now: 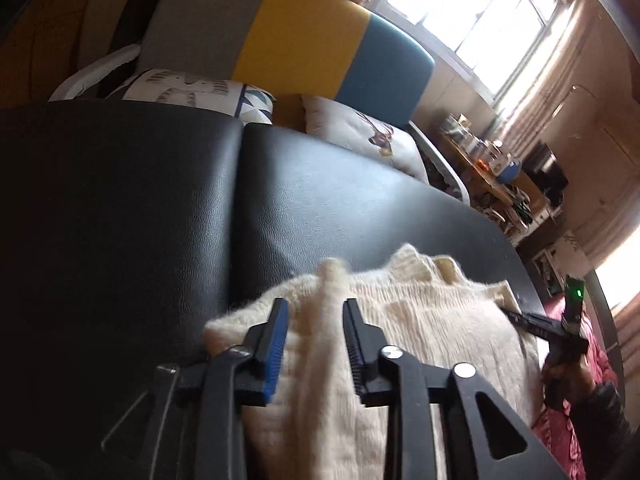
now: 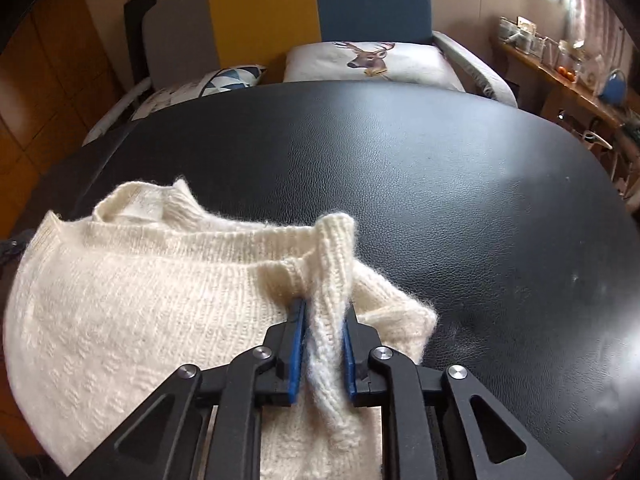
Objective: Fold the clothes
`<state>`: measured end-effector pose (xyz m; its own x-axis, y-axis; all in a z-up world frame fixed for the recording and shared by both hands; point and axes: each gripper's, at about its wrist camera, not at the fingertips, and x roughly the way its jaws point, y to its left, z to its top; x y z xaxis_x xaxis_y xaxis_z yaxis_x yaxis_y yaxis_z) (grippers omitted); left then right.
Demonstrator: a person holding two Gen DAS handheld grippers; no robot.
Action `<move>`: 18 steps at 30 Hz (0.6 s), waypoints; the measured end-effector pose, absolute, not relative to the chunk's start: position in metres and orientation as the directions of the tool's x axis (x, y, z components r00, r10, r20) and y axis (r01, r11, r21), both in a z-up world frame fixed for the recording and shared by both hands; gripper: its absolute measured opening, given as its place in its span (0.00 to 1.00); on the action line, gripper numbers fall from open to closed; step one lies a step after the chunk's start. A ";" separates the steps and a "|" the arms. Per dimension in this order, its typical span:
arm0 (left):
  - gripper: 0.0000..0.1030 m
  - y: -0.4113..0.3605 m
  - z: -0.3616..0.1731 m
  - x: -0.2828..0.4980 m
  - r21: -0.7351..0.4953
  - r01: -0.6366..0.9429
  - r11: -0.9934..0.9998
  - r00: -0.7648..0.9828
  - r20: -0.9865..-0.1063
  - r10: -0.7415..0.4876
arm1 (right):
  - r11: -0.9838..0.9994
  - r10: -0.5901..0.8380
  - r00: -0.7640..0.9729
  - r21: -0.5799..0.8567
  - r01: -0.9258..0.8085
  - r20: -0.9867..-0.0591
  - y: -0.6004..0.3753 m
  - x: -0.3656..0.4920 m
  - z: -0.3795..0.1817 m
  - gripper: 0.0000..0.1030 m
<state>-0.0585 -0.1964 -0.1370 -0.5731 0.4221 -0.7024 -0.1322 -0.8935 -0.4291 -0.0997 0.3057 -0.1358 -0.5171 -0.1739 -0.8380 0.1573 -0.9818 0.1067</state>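
Note:
A cream knit sweater [image 1: 424, 316] lies on a black leather table [image 1: 160, 208]. In the left wrist view my left gripper [image 1: 316, 312] pinches a raised ridge of the sweater's edge between its blue-padded fingers. My right gripper [image 1: 516, 318] shows at the sweater's far right edge, held by a hand. In the right wrist view my right gripper [image 2: 324, 312] is shut on a ribbed fold of the sweater [image 2: 132, 292], whose collar [image 2: 160, 200] points away from me. The sweater's body spreads to the left on the table [image 2: 460, 184].
A sofa with grey, yellow and blue back panels [image 1: 296, 40] stands behind the table, with a deer-print cushion [image 2: 368, 60] and a patterned cushion [image 1: 192, 88]. A cluttered wooden shelf [image 1: 492, 168] stands at the right under a bright window [image 1: 476, 4].

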 end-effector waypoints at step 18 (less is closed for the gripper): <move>0.04 -0.192 -0.108 -0.064 -0.440 -0.144 -0.887 -0.606 -0.669 0.430 | -0.987 -0.137 -0.607 0.056 0.150 -0.783 0.287 -0.098 -0.118 0.17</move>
<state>-0.0635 -0.1915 -0.1078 -0.6063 0.4299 -0.6690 -0.1438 -0.8867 -0.4395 -0.0980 0.2868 -0.1179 -0.6073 -0.1370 -0.7826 0.1502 -0.9871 0.0562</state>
